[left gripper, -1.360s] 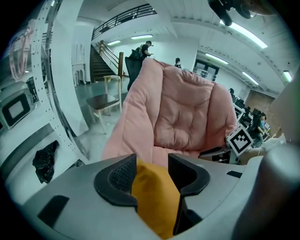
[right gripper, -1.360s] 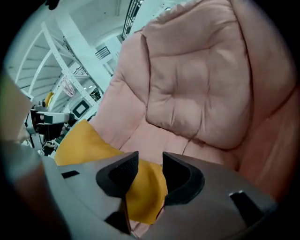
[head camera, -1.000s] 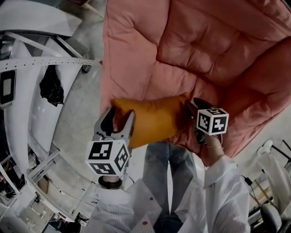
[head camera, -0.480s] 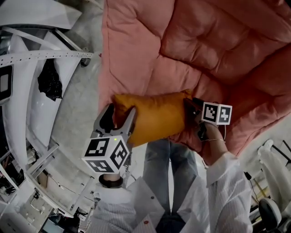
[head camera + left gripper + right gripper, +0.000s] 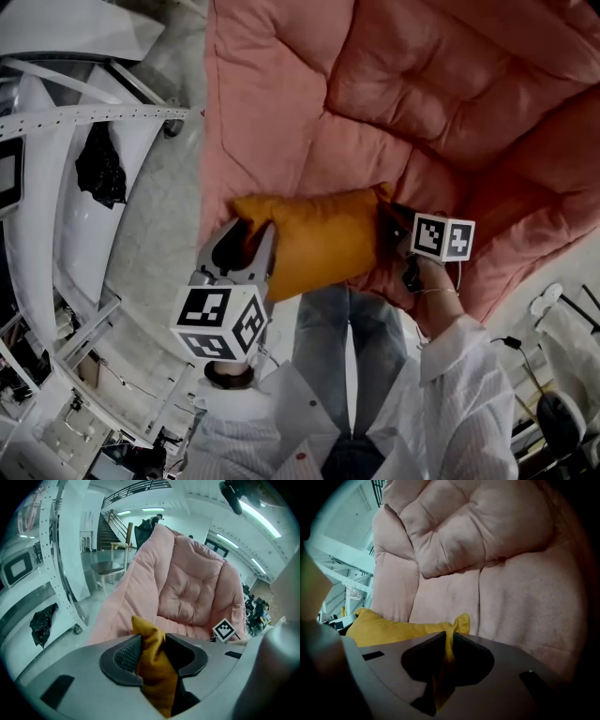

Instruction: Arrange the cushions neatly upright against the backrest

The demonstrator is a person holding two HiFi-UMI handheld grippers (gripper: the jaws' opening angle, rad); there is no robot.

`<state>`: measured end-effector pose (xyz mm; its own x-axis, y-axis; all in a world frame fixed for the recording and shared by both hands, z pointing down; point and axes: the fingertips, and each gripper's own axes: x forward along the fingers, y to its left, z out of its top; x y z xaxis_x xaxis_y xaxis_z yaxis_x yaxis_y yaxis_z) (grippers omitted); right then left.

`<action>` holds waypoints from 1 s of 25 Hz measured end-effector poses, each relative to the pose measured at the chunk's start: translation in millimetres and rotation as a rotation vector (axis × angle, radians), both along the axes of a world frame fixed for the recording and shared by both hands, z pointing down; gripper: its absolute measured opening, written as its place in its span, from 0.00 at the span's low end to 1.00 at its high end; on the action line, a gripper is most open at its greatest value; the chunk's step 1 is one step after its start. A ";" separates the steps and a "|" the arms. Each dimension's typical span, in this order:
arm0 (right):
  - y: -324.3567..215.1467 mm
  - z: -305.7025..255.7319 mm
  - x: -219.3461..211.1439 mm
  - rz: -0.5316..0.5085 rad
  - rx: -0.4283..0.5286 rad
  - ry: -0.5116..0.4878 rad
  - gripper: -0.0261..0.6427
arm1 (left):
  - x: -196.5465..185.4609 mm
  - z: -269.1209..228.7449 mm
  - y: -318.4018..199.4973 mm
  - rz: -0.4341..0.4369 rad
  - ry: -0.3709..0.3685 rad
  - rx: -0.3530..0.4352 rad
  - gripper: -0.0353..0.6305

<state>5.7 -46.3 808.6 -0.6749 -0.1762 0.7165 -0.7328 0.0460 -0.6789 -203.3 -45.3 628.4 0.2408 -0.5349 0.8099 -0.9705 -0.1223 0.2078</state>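
Note:
A mustard-yellow cushion (image 5: 319,242) lies across the front edge of a pink quilted seat (image 5: 281,131), below its padded backrest (image 5: 441,84). My left gripper (image 5: 247,240) is at the cushion's left corner; its jaws are closing and the pads pinch a fold of the yellow fabric (image 5: 151,656). My right gripper (image 5: 390,219) is at the cushion's right corner. Its jaws are closing too, almost together, with a thin yellow corner (image 5: 450,641) squeezed between them. The backrest (image 5: 192,583) rises behind the cushion (image 5: 384,627).
White metal racking (image 5: 94,120) with a black bag (image 5: 98,173) stands left of the seat across a strip of grey floor (image 5: 164,244). The person's legs (image 5: 352,347) are right below the cushion. A chair (image 5: 110,566) and stairs (image 5: 110,527) are further back.
Both grippers' jaws have narrowed onto the cushion's two corners. The left gripper shifted slightly; the cushion has stayed in about the same place on the seat's edge.

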 end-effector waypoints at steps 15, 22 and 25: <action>-12.9 -67.8 30.2 0.061 0.134 0.079 0.10 | 1.8 -24.4 -2.5 0.028 0.001 -0.009 0.26; -38.0 -131.1 83.1 0.215 0.259 0.118 0.09 | 29.9 -38.7 -33.6 0.075 0.029 0.035 0.24; -45.9 -155.5 105.7 0.243 0.312 0.151 0.09 | 46.3 -39.8 -46.1 0.106 0.044 0.036 0.24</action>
